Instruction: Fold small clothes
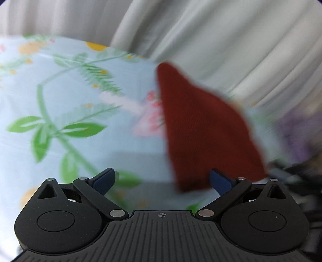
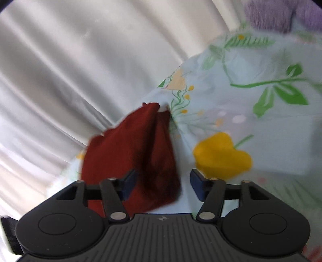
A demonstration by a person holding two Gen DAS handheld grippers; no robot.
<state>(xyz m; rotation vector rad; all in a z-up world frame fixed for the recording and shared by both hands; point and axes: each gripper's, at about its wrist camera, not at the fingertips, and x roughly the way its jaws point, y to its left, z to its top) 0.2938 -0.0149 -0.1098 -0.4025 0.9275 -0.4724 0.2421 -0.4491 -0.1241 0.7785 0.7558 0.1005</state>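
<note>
Pale grey curtain [image 1: 221, 40] hangs in folds across the far side of both views. Below it lies a light blue bedsheet [image 1: 60, 100] printed with green leaves and yellow flowers; whether a bed or a desk lies beneath cannot be told. A purple fuzzy item [image 2: 267, 14] sits at the far right corner of the right wrist view, blurred. The dark red garment [image 1: 201, 131] lies bunched on the bedsheet near its edge by the curtain, in front of both cameras. Left hand-held gripper [image 1: 162, 179]: fingers spread wide apart, holding nothing, garment just beyond its right finger. Right hand-held gripper [image 2: 163, 181]: fingers apart, nothing clamped, garment lying between and behind its left finger.
</note>
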